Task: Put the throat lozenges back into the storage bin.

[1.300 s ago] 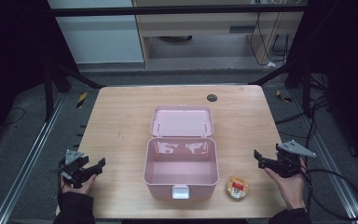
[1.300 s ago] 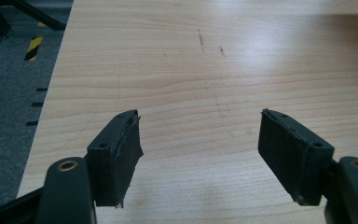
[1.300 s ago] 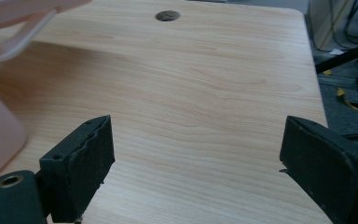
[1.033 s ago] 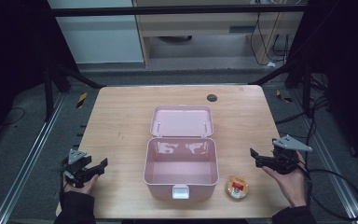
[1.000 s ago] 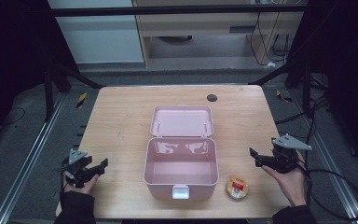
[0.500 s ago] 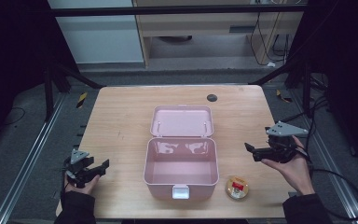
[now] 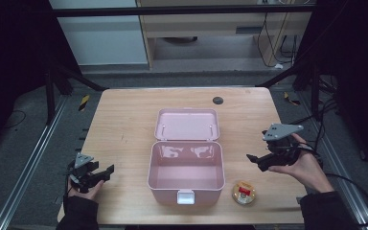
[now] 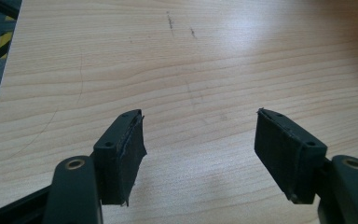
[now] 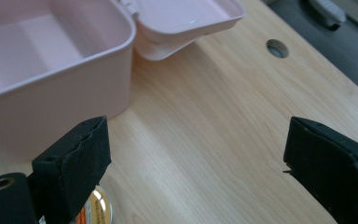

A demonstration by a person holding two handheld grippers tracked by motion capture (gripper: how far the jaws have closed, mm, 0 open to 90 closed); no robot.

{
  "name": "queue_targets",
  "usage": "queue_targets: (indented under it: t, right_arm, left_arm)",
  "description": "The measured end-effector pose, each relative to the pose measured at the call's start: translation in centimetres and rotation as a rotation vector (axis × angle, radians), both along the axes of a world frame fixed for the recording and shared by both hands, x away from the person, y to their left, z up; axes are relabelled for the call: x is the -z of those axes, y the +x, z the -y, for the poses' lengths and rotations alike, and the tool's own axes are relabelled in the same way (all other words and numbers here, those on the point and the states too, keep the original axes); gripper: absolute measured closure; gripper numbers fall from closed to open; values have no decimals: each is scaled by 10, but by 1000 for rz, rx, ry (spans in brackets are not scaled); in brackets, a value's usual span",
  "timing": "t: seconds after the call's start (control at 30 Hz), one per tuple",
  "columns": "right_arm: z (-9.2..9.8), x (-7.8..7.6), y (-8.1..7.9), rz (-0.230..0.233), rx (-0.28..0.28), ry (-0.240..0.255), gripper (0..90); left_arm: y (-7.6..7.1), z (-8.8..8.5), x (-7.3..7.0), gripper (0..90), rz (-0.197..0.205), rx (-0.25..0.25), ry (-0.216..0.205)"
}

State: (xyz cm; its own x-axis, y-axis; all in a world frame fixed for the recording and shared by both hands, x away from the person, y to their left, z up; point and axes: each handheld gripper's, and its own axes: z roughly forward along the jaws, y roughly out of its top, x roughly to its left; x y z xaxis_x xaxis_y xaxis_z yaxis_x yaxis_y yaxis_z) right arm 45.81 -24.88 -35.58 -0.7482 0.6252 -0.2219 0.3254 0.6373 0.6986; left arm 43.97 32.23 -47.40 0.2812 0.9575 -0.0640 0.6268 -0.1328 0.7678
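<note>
From the high view, an open pink box (image 7: 186, 170) is sitting mid-table (image 7: 124, 120), and a small round tin (image 7: 244, 192) is lying just beside its front right corner. The right gripper (image 7: 252, 160) is hovering beyond the tin, its jaws having just been widening with nothing between them. The left gripper (image 8: 198, 140) view is showing wide, empty jaws over bare wood.

A wooden table (image 7: 124, 120) with a round hole (image 7: 217, 100) near its far edge
</note>
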Motion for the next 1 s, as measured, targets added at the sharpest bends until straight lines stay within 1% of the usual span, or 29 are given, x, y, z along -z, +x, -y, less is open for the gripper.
queue_targets:
  t: [0.07, 0.13, 0.2, 0.23, 0.27, 0.37, 0.4, 0.47, 0.5, 0.53, 0.6, 0.67, 0.7, 0.77, 0.8, 0.87, 1.0]
  right_arm:
    - [-3, 0, -1, -29, -33, -41, 68]
    - [-7, 1, -2, -42, -51, -72, 67]
    - [-9, 1, -3, -51, -71, -91, 68]
    - [-11, 1, -5, -65, -90, -103, 69]
    - [-11, 1, -5, -65, -90, -103, 69]
    - [-14, 1, -7, -95, -115, -124, 72]
    - [-15, 1, -7, -101, -125, -142, 72]
    - [-18, 3, -8, -116, -143, -161, 72]
    - [-21, 5, -10, -134, -161, -186, 72]
    - [-21, 5, -10, -134, -161, -186, 72]
    - [-24, 8, -12, -151, -177, -205, 73]
    - [-26, 11, -12, -171, -194, -228, 74]
    - [-29, 14, -13, -187, -206, -247, 74]
    - [-29, 15, -13, -193, -210, -252, 74]
    - [-31, 17, -14, -206, -217, -255, 73]
    - [-33, 20, -14, -212, -228, -269, 72]
    - [-36, 24, -15, -225, -232, -281, 70]
  left_arm:
    - [0, 1, 1, 322, -3, 1, 4]
    - [0, 1, 1, 322, -6, 3, 3]
    - [0, 1, 1, 322, -7, 5, 6]
    - [0, 2, 1, 322, -8, 8, 9]
    - [0, 2, 1, 322, -8, 8, 9]
    - [0, 3, 2, 322, -12, 12, 16]
    - [0, 3, 2, 322, -13, 14, 19]
    - [1, 3, 2, 322, -12, 15, 19]
    - [1, 3, 2, 322, -11, 17, 20]
    - [1, 3, 2, 322, -11, 17, 20]
    - [0, 4, 2, 322, -9, 18, 21]
    - [0, 3, 2, 322, -11, 19, 22]
    - [1, 3, 2, 322, -13, 20, 21]
    - [1, 3, 3, 322, -14, 20, 22]
    - [1, 4, 3, 323, -13, 18, 21]
    - [1, 4, 3, 322, -17, 22, 24]
    - [1, 4, 3, 322, -16, 25, 25]
